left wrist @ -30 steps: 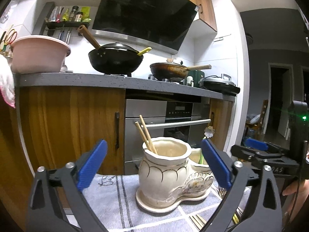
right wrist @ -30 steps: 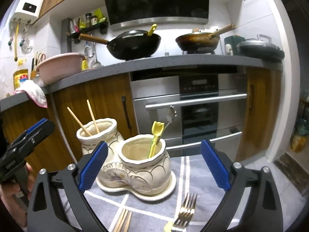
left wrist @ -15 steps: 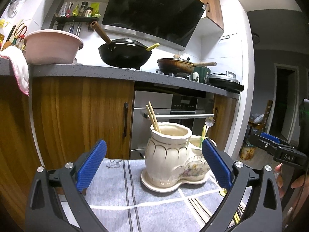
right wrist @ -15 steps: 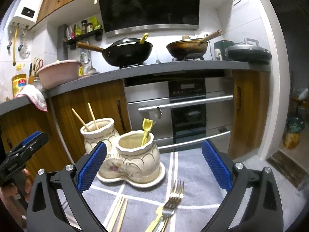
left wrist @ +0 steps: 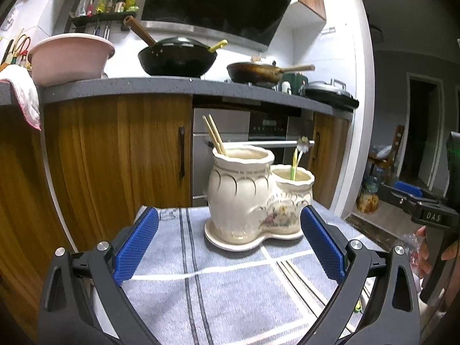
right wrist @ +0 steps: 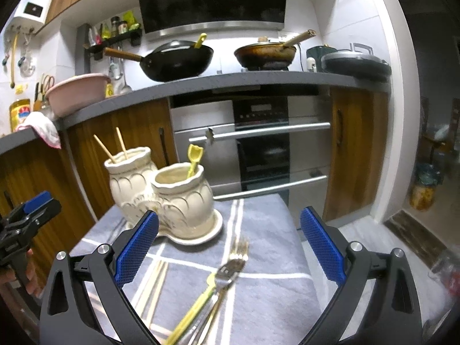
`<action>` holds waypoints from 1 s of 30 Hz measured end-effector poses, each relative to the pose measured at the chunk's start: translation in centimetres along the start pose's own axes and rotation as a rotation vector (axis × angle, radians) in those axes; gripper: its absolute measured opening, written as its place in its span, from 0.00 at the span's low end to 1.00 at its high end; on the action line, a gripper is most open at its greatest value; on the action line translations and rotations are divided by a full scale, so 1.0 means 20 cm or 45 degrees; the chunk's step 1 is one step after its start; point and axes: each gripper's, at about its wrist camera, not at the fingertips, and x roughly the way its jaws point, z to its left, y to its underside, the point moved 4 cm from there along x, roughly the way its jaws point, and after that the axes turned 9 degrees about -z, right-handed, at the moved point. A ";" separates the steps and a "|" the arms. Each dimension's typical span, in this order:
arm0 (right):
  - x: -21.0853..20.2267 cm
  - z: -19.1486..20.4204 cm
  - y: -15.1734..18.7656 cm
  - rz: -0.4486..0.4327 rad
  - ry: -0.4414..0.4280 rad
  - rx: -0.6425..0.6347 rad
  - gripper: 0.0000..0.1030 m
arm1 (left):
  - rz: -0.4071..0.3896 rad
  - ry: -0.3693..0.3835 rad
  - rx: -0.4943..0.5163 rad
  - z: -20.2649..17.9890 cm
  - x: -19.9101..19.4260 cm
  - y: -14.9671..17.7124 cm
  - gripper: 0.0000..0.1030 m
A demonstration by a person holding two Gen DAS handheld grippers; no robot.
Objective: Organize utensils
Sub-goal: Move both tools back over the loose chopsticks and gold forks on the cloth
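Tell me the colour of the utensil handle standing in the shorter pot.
Yellow handle in the shorter pot; clearest in the right wrist view.

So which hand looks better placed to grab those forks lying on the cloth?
Probably the right. The metal forks with yellow handles lie between the right gripper's open blue pads, just ahead. The left gripper, also open, faces the cream ceramic double-pot holder, with only wooden chopsticks near it.

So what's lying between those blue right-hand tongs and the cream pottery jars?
Metal forks and loose wooden chopsticks on grey striped cloth, in the right wrist view.
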 end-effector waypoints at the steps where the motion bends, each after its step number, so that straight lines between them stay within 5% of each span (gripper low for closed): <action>1: 0.00 -0.01 0.00 0.006 0.004 0.002 0.95 | 0.012 0.002 0.003 0.00 0.01 0.01 0.95; 19: 0.08 -0.11 0.23 0.248 0.041 -0.021 0.95 | 0.329 0.015 0.090 -0.12 0.15 0.17 0.95; 30: 0.17 -0.02 0.39 0.435 -0.044 -0.055 0.95 | 0.493 0.006 0.158 -0.21 0.21 0.30 0.95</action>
